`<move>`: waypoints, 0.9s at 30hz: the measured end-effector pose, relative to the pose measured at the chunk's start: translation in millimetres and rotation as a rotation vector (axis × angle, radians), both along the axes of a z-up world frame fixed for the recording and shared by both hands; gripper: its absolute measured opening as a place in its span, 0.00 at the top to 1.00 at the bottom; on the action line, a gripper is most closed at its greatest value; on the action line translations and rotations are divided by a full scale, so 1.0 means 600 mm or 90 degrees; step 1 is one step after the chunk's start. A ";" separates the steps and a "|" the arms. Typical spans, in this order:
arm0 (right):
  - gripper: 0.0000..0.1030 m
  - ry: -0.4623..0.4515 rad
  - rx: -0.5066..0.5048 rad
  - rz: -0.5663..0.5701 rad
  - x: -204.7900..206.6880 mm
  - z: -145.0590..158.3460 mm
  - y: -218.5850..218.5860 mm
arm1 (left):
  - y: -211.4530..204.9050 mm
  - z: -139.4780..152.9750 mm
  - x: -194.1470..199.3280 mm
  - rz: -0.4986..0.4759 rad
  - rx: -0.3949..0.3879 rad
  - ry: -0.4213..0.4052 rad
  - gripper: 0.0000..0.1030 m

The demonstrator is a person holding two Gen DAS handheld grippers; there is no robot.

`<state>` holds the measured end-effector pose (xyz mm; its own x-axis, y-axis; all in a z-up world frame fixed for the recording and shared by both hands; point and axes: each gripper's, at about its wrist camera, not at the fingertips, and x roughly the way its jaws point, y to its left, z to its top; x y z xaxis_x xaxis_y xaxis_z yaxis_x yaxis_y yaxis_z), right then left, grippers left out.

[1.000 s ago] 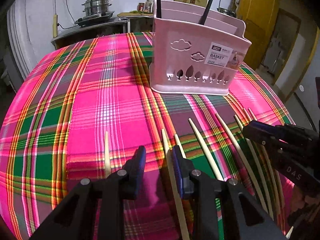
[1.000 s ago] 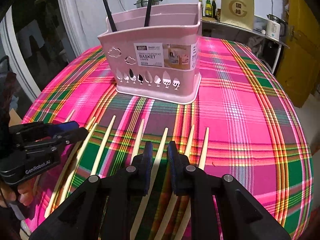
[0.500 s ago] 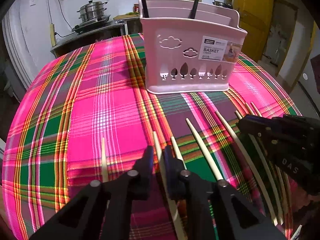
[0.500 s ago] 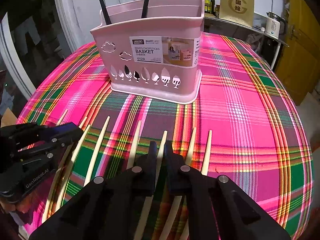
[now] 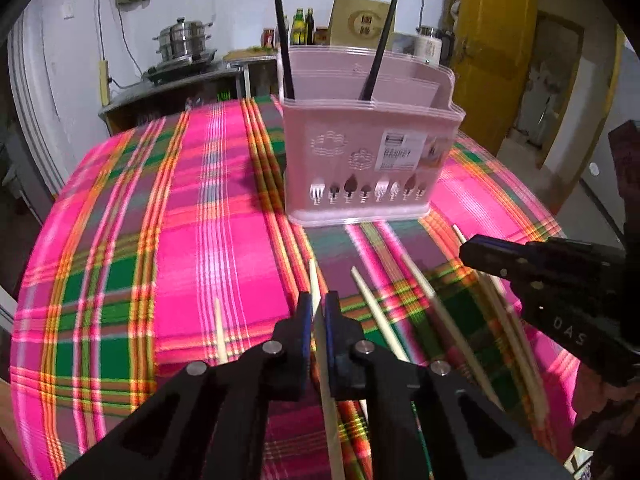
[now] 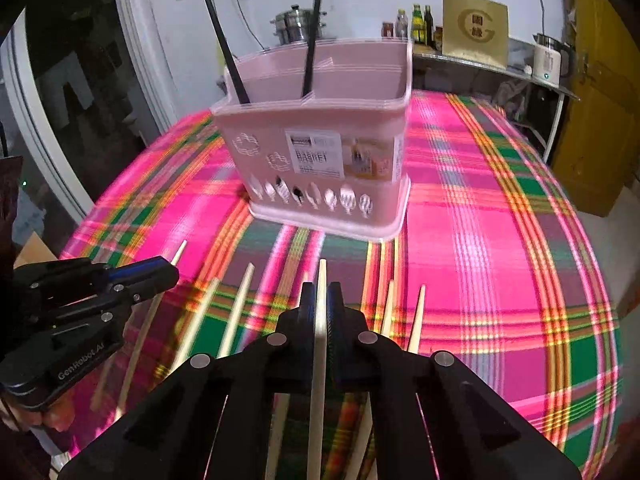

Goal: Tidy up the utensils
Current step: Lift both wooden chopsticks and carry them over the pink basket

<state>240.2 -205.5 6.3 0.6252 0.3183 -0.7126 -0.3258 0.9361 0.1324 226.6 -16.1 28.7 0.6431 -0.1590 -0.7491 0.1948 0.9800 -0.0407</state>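
Both grippers pinch a chopstick each, ready for the basket

Left gripper [image 5: 317,312] clamps one pale chopstick [image 5: 313,280]; right gripper [image 6: 319,304] clamps another chopstick [image 6: 321,280]. Both point at twelve o'clock toward the pink basket [image 6: 320,152], seemingly for upright loading.

Pale wooden chopsticks [image 6: 236,316] lie fanned on the plaid cloth before a pink basket [image 6: 320,168] holding two upright black chopsticks [image 6: 222,44].

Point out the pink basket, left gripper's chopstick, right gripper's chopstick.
pink basket [image 5: 360,160]: left wrist view, front wall.
left gripper's chopstick [image 5: 313,280]: left wrist view, tip end.
right gripper's chopstick [image 6: 321,280]: right wrist view, tip end.
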 end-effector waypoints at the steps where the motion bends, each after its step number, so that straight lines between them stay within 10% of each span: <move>1: 0.95 -0.007 0.006 0.001 -0.003 0.010 -0.001 | 0.002 0.010 -0.004 -0.001 -0.004 -0.008 0.94; 27: 0.95 -0.157 0.061 0.017 -0.084 0.178 -0.025 | 0.027 0.180 -0.061 -0.024 -0.057 -0.128 0.94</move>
